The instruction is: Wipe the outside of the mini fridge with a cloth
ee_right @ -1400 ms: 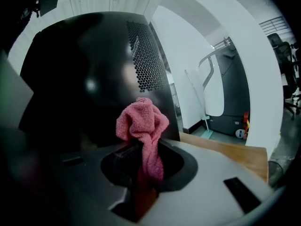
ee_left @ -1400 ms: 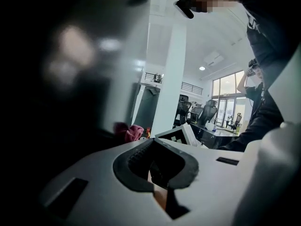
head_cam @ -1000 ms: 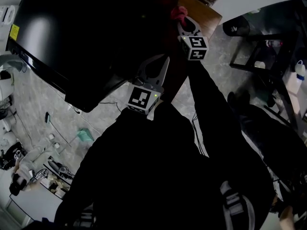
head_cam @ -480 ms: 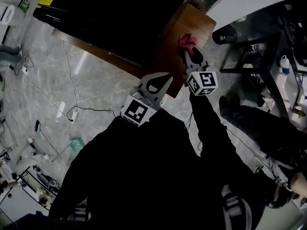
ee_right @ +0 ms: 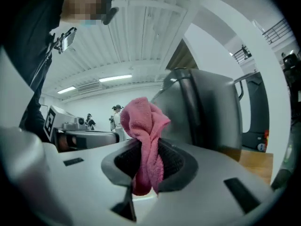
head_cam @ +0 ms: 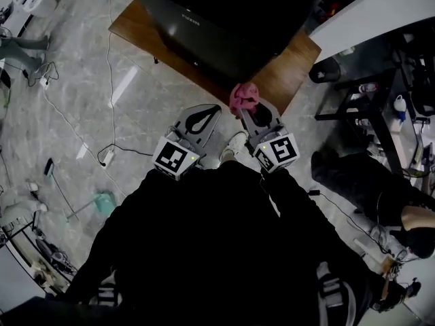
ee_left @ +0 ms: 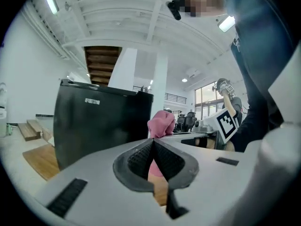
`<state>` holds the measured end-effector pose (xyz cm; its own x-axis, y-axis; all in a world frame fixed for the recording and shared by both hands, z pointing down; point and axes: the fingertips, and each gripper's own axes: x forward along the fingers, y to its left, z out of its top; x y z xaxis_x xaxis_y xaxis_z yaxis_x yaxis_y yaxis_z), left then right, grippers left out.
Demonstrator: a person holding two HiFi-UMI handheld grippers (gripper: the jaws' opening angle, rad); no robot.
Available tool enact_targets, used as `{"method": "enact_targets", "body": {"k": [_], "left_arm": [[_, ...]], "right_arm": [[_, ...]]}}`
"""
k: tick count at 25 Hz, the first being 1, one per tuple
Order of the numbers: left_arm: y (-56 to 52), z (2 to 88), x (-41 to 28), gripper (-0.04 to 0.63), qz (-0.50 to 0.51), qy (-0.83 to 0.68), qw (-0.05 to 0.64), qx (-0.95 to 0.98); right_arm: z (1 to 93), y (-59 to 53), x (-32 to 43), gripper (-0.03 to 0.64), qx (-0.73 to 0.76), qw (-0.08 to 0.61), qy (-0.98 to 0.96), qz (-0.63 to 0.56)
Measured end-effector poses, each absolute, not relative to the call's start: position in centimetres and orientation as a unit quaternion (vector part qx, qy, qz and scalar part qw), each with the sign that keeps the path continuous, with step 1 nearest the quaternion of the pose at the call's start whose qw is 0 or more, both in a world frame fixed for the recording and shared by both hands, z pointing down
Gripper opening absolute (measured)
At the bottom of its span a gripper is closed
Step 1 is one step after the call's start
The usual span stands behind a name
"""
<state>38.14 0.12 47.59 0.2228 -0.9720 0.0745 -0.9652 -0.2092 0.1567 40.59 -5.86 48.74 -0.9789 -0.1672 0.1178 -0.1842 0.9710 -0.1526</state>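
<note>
1. Mini fridge (head_cam: 224, 19) stands on a wooden board (head_cam: 289, 73), just ahead of both grippers — not yet touched.
2. Right gripper (head_cam: 246, 109) pinches the pink cloth (head_cam: 242, 98) in a bunch; press the loose wad flat against a side wall.
3. Left gripper (head_cam: 207, 113) is pressed together on nothing — keep it clear.

Grey marbled floor (head_cam: 61, 114), with a wooden board (head_cam: 289, 73) laid on it at 12 o'clock.
The mini fridge (head_cam: 224, 19) is seen standing on the board; a cable and plug (head_cam: 107, 156) are noted on the floor at 9 o'clock, a teal object (head_cam: 103, 202) at 8 o'clock.
</note>
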Motion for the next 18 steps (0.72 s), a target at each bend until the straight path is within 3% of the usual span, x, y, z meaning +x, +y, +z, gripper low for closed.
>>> {"method": "enact_targets", "body": {"k": [18], "left_arm": [[28.4,43.6,20.7,0.006,-0.038,-0.774,0.057,0.629]], "right_arm": [[42.8,23.3,22.3,0.083,-0.17,0.039,-0.983,0.055]]}}
